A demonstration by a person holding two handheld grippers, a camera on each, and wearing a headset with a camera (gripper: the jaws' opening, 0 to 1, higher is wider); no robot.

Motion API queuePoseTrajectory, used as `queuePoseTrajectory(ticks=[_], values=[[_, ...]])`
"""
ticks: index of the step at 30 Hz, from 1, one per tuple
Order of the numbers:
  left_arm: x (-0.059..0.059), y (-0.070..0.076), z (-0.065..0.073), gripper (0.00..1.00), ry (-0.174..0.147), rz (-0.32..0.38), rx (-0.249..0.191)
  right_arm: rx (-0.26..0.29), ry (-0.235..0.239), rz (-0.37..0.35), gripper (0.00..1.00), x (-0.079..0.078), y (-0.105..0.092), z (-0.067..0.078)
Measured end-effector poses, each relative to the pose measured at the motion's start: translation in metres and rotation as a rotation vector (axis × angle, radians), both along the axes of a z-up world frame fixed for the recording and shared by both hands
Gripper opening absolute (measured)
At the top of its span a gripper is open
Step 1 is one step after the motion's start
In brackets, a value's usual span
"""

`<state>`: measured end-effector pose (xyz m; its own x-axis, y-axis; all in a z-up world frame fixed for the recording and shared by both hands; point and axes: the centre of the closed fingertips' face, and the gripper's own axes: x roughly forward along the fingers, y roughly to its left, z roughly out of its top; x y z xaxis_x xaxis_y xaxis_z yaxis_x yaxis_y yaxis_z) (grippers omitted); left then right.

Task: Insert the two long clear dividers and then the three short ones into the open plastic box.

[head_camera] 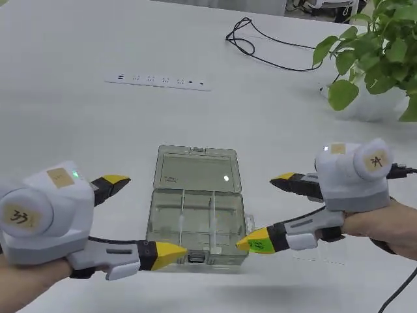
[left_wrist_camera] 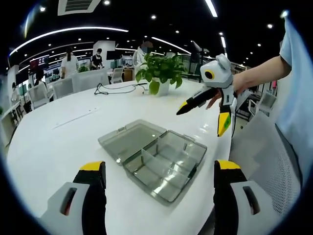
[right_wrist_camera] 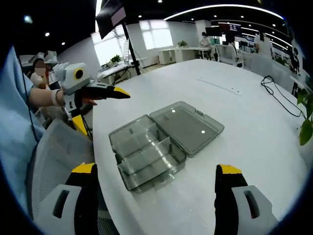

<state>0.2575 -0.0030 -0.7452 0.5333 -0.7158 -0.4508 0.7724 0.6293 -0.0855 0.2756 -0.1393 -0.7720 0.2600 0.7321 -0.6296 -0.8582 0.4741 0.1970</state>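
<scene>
Left gripper [head_camera: 155, 215] and right gripper [head_camera: 255, 212], fingers spread, flank one open box [head_camera: 199, 171].

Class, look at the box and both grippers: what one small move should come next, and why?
Probably draw both grippers back from the plastic box. Clear dividers already stand inside it, though their count is hard to tell, and the left gripper and right gripper are open on either side, holding nothing.

"33" on left gripper [head_camera: 153, 215], "3A" on right gripper [head_camera: 257, 212]
</scene>
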Motion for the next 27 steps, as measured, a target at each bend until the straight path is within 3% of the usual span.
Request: queuePoseTrajectory(ticks=[7,8,13,14,18,21,27], values=[[0.000,0.002,0.001,0.93,0.001,-0.006,0.015,-0.074,-0.004,0.076,1.00,-0.009,-0.017,-0.014],[-0.001,0.002,0.001,0.93,0.001,-0.007,0.017,-0.115,-0.013,0.092,1.00,-0.009,-0.024,-0.018],[-0.003,0.002,-0.001,0.93,0.004,-0.019,0.031,-0.175,-0.035,0.172,1.00,-0.014,-0.032,-0.026],[-0.003,0.002,-0.001,0.93,0.005,-0.023,0.035,-0.208,-0.034,0.195,1.00,-0.016,-0.036,-0.030],[-0.004,0.002,-0.001,0.93,0.007,-0.024,0.037,-0.254,-0.044,0.244,0.95,-0.020,-0.040,-0.039],[-0.004,0.002,-0.001,0.93,0.007,-0.022,0.038,-0.289,-0.023,0.256,0.93,-0.021,-0.043,-0.046],[-0.006,0.004,-0.001,0.93,0.010,-0.021,0.041,-0.349,-0.032,0.315,0.81,-0.020,-0.048,-0.058]])
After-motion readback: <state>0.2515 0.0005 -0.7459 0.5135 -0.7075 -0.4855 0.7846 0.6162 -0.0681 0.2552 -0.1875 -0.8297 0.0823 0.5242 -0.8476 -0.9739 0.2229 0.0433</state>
